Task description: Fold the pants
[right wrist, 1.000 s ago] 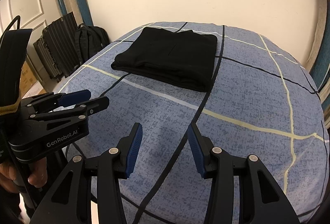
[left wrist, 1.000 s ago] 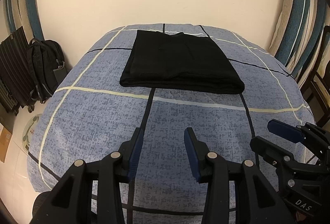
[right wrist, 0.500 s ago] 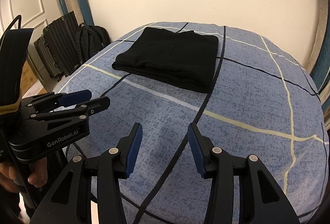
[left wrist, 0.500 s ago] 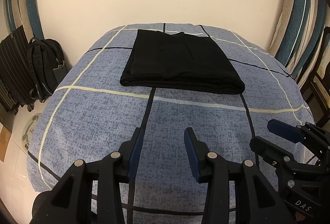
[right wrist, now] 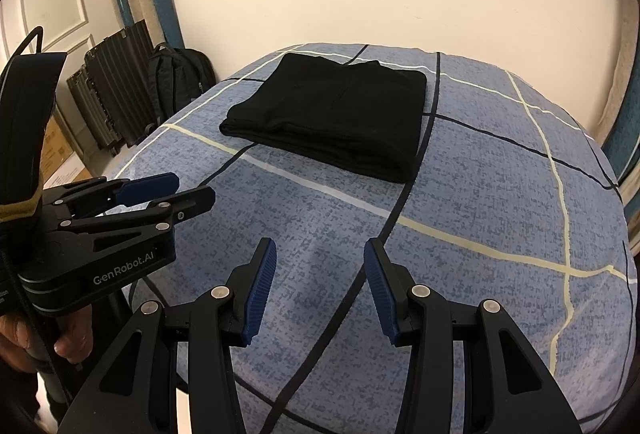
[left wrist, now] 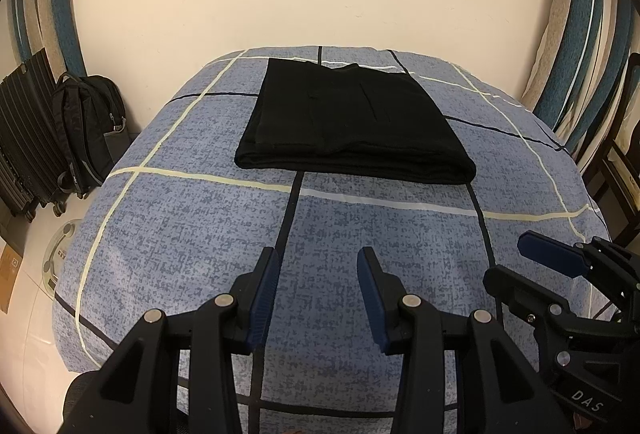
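Note:
Black pants (left wrist: pixel 352 122) lie folded into a flat rectangle on the far half of a blue checked bed (left wrist: pixel 200 234); they also show in the right wrist view (right wrist: pixel 340 114). My left gripper (left wrist: pixel 318 298) is open and empty, held above the near part of the bed, well short of the pants. My right gripper (right wrist: pixel 320 290) is open and empty, also near the bed's front edge. Each gripper shows in the other's view: the right gripper (left wrist: pixel 532 266) at the lower right, the left gripper (right wrist: pixel 172 190) at the left.
A black backpack (left wrist: pixel 88 130) and dark suitcases (left wrist: pixel 20 138) stand on the floor left of the bed. A bathroom scale (left wrist: pixel 60 254) lies on the floor. A wall runs behind the bed, curtains (left wrist: pixel 580 34) hang at the right, and a dark chair (left wrist: pixel 624 162) stands there.

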Action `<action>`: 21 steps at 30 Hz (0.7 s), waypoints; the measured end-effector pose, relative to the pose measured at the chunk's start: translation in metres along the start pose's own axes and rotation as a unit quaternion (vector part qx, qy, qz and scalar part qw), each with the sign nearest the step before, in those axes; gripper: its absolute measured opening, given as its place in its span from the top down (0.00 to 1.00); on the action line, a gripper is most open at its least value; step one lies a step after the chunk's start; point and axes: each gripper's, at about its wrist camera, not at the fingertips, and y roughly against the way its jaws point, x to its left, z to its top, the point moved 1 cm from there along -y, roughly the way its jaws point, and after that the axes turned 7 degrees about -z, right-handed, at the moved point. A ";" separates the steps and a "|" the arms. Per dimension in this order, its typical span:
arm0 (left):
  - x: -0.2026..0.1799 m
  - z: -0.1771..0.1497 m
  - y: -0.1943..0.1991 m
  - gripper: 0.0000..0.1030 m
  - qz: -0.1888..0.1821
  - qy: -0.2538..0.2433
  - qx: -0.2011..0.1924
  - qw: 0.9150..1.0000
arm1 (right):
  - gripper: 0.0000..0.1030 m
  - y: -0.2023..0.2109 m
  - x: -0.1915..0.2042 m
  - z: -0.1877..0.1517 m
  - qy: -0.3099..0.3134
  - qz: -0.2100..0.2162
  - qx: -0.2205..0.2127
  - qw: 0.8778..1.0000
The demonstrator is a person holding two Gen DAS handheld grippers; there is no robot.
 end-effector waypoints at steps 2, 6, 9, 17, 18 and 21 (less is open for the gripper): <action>0.000 0.000 0.000 0.58 0.000 0.000 0.000 1.000 | 0.55 0.000 0.000 0.000 0.000 0.000 0.000 1.000; 0.000 0.001 0.001 0.58 0.000 0.000 0.000 1.000 | 0.55 0.000 0.000 0.000 0.000 0.000 0.000 1.000; 0.000 0.001 0.001 0.58 0.000 -0.001 0.000 1.000 | 0.55 0.000 0.000 0.000 0.001 0.000 0.000 1.000; -0.001 -0.001 0.001 0.57 0.000 -0.001 0.000 1.000 | 0.55 0.000 0.000 0.000 0.002 0.000 0.000 1.000; -0.001 -0.001 0.001 0.57 -0.001 0.000 0.001 1.000 | 0.55 0.000 0.000 0.000 0.003 0.000 -0.001 1.000; -0.002 -0.002 0.000 0.57 0.000 0.000 0.001 1.000 | 0.55 0.000 0.000 0.000 0.002 0.000 0.000 1.000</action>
